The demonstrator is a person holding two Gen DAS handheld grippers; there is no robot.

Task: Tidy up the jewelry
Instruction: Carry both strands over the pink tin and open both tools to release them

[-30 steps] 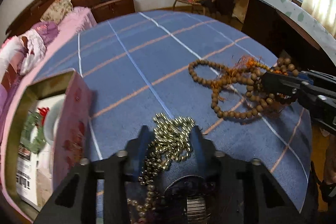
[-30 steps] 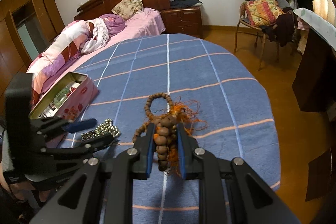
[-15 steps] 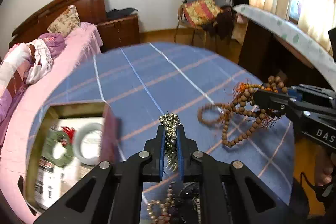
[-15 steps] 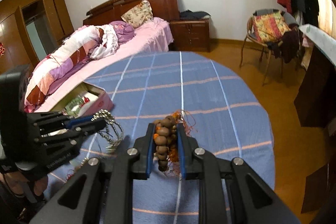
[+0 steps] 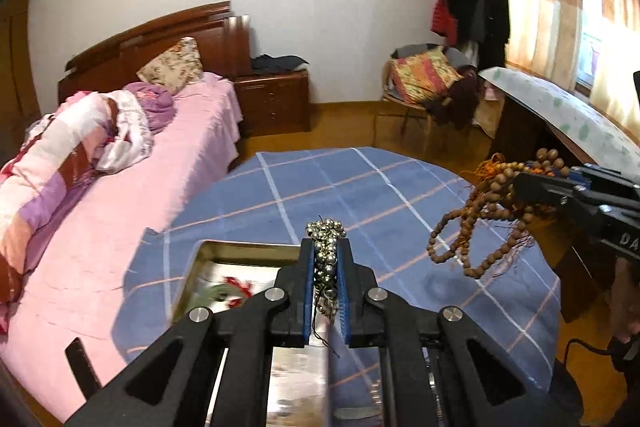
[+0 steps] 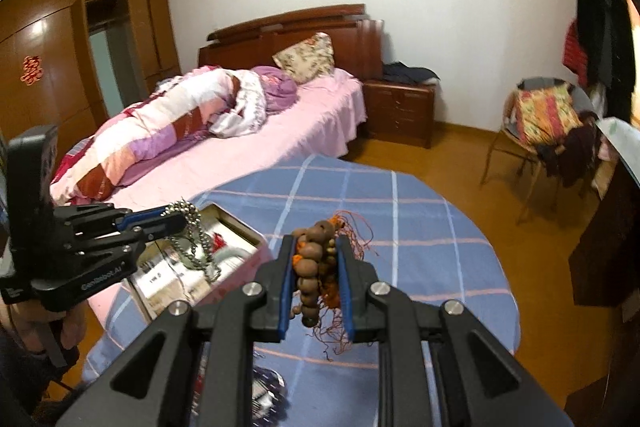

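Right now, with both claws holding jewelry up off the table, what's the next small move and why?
Probably ease the left claw forward and down until its silver metal bead chain hangs inside the open pink tin box. The chain is clamped and already dangling at the box's opening in the right wrist view, while the right claw, shut on the brown wooden bead necklace, is off to the side over the blue checked tablecloth.

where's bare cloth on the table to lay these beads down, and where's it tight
The blue checked tablecloth lies bare across its far half toward the bed and along its right edge by the chair. It is tight at the near left: the open tin sits there, with the left tongs dangling the silver bead chain above it.
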